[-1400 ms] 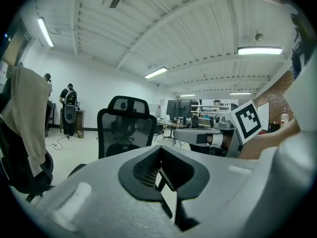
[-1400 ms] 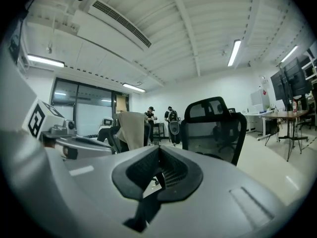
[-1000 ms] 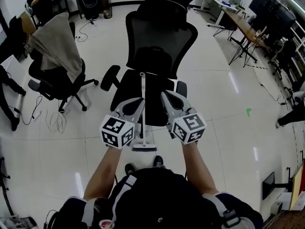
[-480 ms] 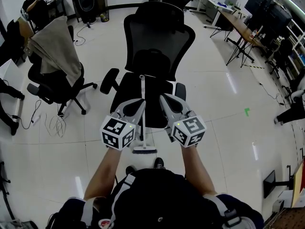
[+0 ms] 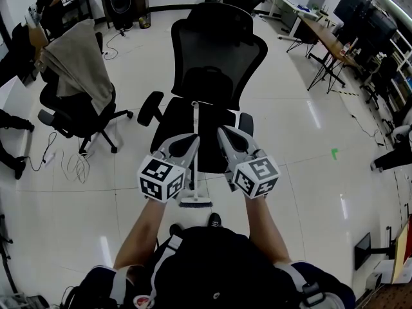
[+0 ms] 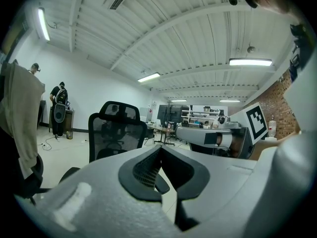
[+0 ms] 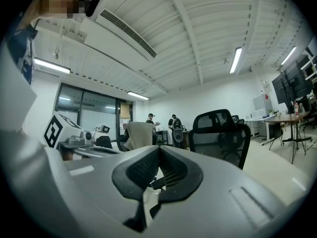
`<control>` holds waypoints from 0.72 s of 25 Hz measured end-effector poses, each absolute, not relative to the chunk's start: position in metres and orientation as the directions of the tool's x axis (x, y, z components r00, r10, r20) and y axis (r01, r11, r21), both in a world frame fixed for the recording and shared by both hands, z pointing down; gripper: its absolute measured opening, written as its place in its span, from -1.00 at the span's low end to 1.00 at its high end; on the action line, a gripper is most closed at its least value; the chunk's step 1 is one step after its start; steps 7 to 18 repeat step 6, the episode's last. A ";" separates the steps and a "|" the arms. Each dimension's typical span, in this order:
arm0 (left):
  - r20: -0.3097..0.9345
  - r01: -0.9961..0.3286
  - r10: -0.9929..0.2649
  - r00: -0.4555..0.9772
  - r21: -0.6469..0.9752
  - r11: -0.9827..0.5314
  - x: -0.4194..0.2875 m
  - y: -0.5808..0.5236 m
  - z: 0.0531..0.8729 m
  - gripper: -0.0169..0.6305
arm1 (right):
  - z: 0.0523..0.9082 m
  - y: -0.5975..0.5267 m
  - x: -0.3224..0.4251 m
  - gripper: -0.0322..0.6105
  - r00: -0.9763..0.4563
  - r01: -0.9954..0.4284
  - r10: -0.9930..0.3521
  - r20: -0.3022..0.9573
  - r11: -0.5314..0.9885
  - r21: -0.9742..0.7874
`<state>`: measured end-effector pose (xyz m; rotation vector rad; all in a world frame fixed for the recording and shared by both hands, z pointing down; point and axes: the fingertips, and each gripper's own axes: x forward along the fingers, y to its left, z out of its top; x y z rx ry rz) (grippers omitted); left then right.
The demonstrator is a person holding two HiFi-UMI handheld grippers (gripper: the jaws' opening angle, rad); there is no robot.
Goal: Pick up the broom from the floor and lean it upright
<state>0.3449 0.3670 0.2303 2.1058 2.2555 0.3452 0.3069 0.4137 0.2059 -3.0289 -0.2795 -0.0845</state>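
CAUTION: with left tongs (image 5: 191, 139) and right tongs (image 5: 223, 131) both closed and empty, the white-handled broom (image 5: 194, 118), brush on the glossy floor (image 5: 309, 192), leans unsupported on the black mesh office chair (image 5: 215, 50)'s seat front edge; chair roll or swivel may topple it.

Broom (image 5: 194, 118) upright against black chair (image 5: 217, 50), left gripper (image 5: 190, 140) and right gripper (image 5: 223, 132) beside

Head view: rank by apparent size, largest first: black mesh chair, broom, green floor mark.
1. black mesh chair
2. broom, long but thin
3. green floor mark, tiny, though it lies farther off
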 end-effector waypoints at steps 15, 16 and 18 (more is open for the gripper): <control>0.120 0.980 0.989 -0.082 0.192 0.058 0.343 0.368 0.232 -0.95 | 0.212 0.415 0.305 -0.89 0.981 0.190 0.184 0.069 -0.977 -0.100; 0.120 0.980 0.989 -0.082 0.192 0.058 0.343 0.368 0.232 -0.95 | 0.212 0.415 0.305 -0.89 0.981 0.190 0.184 0.069 -0.977 -0.100; 0.120 0.980 0.989 -0.082 0.192 0.058 0.343 0.368 0.232 -0.95 | 0.212 0.415 0.305 -0.89 0.981 0.190 0.184 0.069 -0.977 -0.100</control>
